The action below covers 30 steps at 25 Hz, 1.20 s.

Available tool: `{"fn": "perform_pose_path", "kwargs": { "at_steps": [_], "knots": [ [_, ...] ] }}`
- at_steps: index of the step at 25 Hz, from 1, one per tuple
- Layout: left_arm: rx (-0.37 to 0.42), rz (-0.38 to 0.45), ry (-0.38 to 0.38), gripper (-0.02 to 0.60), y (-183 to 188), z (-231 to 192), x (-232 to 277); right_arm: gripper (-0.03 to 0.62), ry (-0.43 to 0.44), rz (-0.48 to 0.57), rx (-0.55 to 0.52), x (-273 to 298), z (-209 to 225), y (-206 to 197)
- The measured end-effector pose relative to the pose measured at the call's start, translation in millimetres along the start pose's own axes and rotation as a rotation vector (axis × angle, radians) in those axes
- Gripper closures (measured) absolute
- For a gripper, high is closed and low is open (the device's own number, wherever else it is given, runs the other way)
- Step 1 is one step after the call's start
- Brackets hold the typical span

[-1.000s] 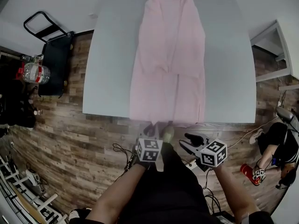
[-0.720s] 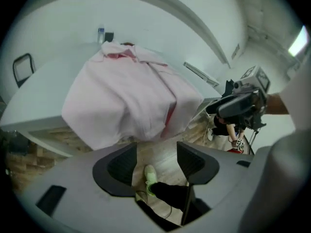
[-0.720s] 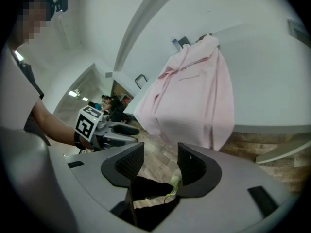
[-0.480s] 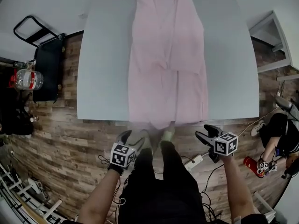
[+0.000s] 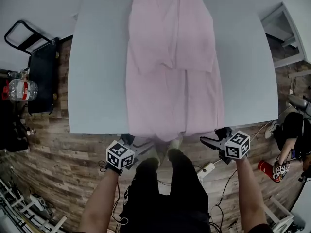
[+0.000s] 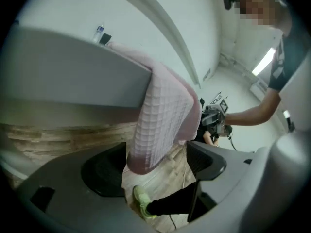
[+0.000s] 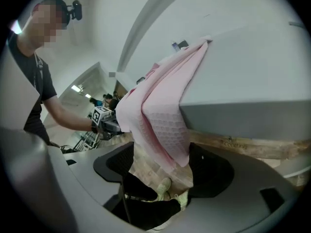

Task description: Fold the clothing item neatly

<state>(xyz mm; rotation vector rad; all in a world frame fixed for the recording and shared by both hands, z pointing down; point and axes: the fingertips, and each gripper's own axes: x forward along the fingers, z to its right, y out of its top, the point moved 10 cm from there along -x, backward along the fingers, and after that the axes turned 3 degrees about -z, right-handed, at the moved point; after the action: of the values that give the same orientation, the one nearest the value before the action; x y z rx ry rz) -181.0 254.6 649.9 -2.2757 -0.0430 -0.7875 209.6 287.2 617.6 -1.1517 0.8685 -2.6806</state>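
A long pink garment (image 5: 170, 57) lies flat along the grey table (image 5: 97, 81), and its hem hangs over the near edge. My left gripper (image 5: 132, 143) is at the hem's left corner below the edge. In the left gripper view the waffle-textured hem (image 6: 163, 125) hangs between the jaws of the left gripper (image 6: 155, 166), which have just been opening; the pads do not press it. My right gripper (image 5: 216, 137) is at the right corner. In its own view the cloth (image 7: 160, 120) hangs between the right gripper (image 7: 165, 171) jaws, likewise just opening.
A black trolley (image 5: 41, 76) and a water bottle (image 5: 19, 89) stand on the wood floor left of the table. A seated person (image 5: 291, 140) and a red object (image 5: 266, 170) are at the right. A white power strip (image 5: 208, 169) and cables lie by my feet.
Both grippers moved down and apart from in front of my body to the table's near edge, at the hem's two corners. Their jaws have opened wide.
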Motion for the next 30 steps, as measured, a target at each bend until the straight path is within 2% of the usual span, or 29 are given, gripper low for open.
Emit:
{"fn": "perform_pose_path", "kwargs": {
  "at_steps": [2,6,7,8,9,10,14,19,24,27,28,29,30],
  "knots": [
    [0.009,0.025,-0.071,0.221,5.4,1.4,9.3,0.276,0.012,0.021,-0.023,8.8,2.2,2.9],
    [-0.002,0.063,-0.132,0.233,10.0,2.2,19.5,0.279,0.041,0.071,-0.007,28.6,2.9,2.4],
    [-0.023,0.069,-0.145,0.358,8.6,2.5,19.6,0.293,0.05,0.08,0.006,30.3,1.0,0.8],
    [-0.05,0.072,-0.165,0.521,7.2,3.2,19.2,0.42,0.058,0.087,0.022,30.0,-1.8,-0.9],
    [-0.076,0.069,-0.192,0.548,6.2,4.8,18.6,0.545,0.069,0.089,0.041,28.5,-5.4,-2.6],
    [-0.093,0.06,-0.22,0.552,5.6,7.5,17.8,0.559,0.086,0.086,0.061,26.4,-10.1,-4.5],
    [-0.098,0.011,-0.289,0.554,4.6,26.0,7.0,0.56,0.154,0.073,0.146,13.4,-36.5,-12.5],
    [-0.102,-0.031,-0.328,0.557,8.2,43.2,-9.3,0.562,0.164,0.109,0.228,-7.8,-49.1,-13.9],
    [-0.126,-0.046,-0.339,0.557,11.8,39.1,-15.8,0.562,0.153,0.138,0.232,-16.8,-41.8,-11.1],
    [-0.085,-0.074,-0.292,0.554,1.6,27.9,-4.0,0.56,0.136,0.058,0.16,-4.9,-30.2,-18.8],
    [-0.086,-0.069,-0.267,0.461,-2.1,21.2,0.0,0.559,0.131,0.025,0.135,0.7,-25.9,-21.6],
    [-0.089,-0.06,-0.241,0.325,-5.1,13.9,2.9,0.461,0.126,0.0,0.118,4.8,-21.3,-23.5],
    [-0.086,-0.05,-0.215,0.291,-7.1,6.7,3.9,0.378,0.116,-0.011,0.106,6.6,-16.2,-24.3]
  ]
}}
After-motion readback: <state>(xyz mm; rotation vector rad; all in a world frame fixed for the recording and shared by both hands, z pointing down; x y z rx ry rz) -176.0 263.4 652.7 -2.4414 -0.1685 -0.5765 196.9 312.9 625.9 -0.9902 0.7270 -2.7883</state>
